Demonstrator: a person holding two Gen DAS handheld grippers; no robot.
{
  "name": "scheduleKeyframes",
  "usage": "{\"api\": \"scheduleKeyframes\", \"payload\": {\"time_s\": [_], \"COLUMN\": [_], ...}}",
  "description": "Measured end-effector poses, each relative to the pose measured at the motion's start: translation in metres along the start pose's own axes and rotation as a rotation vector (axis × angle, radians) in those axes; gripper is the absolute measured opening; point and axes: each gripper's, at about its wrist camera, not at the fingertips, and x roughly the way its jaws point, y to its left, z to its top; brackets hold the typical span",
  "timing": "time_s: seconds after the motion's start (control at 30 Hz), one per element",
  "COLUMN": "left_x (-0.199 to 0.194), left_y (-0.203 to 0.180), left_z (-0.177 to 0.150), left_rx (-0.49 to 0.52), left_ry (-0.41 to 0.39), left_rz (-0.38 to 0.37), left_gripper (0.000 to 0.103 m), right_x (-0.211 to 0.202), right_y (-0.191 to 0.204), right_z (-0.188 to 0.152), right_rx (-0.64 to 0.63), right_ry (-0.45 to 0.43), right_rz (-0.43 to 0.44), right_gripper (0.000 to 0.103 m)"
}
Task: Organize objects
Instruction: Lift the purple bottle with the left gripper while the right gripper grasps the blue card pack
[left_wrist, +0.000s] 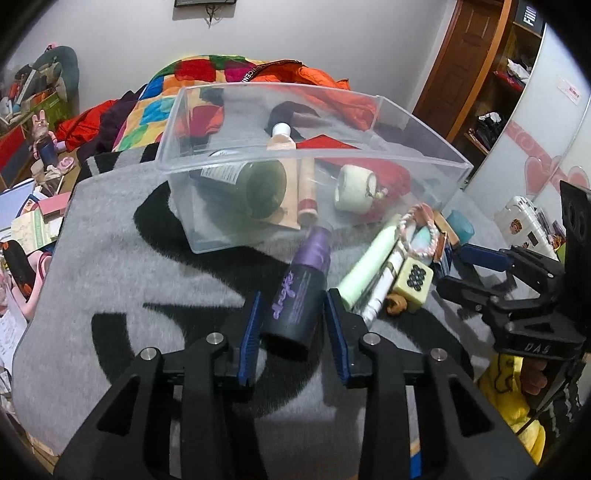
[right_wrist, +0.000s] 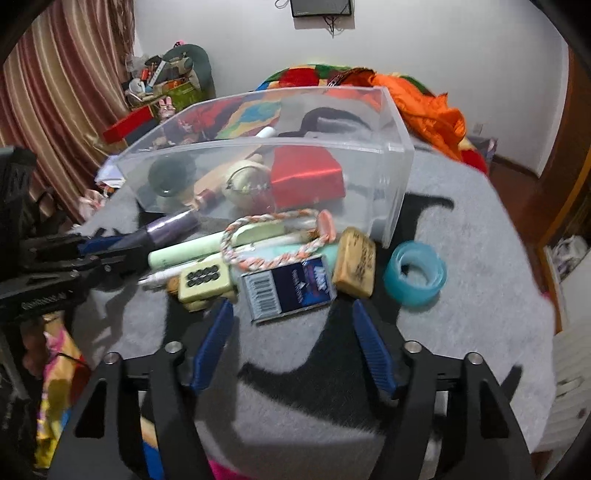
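Note:
A black bottle with a purple cap (left_wrist: 299, 291) lies on the grey blanket between the blue pads of my left gripper (left_wrist: 293, 295). The right pad's tip is close against it and a thin gap shows at the left pad, so the gripper is open. My right gripper (right_wrist: 291, 306) stands open just in front of a dark blue barcoded box (right_wrist: 291, 286), with nothing between its pads. Behind the bottle stands a clear plastic bin (left_wrist: 314, 160) holding a green bottle (left_wrist: 258, 184), a tube, a cream roll (left_wrist: 352, 188) and a red item.
Beside the bin lies a pile: a pale green tube (left_wrist: 369, 258), a mahjong tile (left_wrist: 412, 277), a braided bracelet (right_wrist: 273, 236), a tan block (right_wrist: 354, 262), a teal tape roll (right_wrist: 415, 273). Bright bedding lies behind. The blanket's edge drops off at left and right.

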Motion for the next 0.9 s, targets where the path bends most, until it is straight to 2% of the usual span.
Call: {"api": "scheduleKeyframes", "payload": {"time_s": [0.2, 0.27, 0.33, 0.4, 0.43, 0.7, 0.9], "left_x": [0.007, 0.009, 0.008, 0.006, 0.004, -0.012, -0.034], "left_y": [0.0, 0.001, 0.001, -0.001, -0.002, -0.002, -0.004], "left_z": [0.007, 0.005, 0.004, 0.001, -0.001, -0.016, -0.016], "left_rx": [0.016, 0.01, 0.008, 0.01, 0.012, 0.009, -0.015], "left_ry": [-0.014, -0.024, -0.034, -0.04, -0.045, -0.06, -0.106], "left_rz": [-0.004, -0.015, -0.016, -0.015, -0.004, 0.026, 0.011], "left_gripper": [0.036, 0.035, 0.034, 0.026, 0.025, 0.025, 0.025], "right_x": [0.009, 0.009, 0.009, 0.007, 0.006, -0.008, -0.027], "right_y": [-0.004, -0.005, -0.005, -0.006, -0.007, -0.013, -0.009], "right_z": [0.004, 0.004, 0.003, 0.002, 0.001, -0.004, 0.004], "right_rx": [-0.014, -0.021, -0.022, -0.014, -0.007, 0.035, 0.039], "right_ry": [-0.016, -0.024, -0.027, -0.031, -0.033, -0.051, -0.101], "right_rz": [-0.011, 0.015, 0.023, 0.022, 0.023, 0.018, 0.028], "right_gripper": [0.063, 0.046, 0.046, 0.046, 0.046, 0.046, 0.046]}}
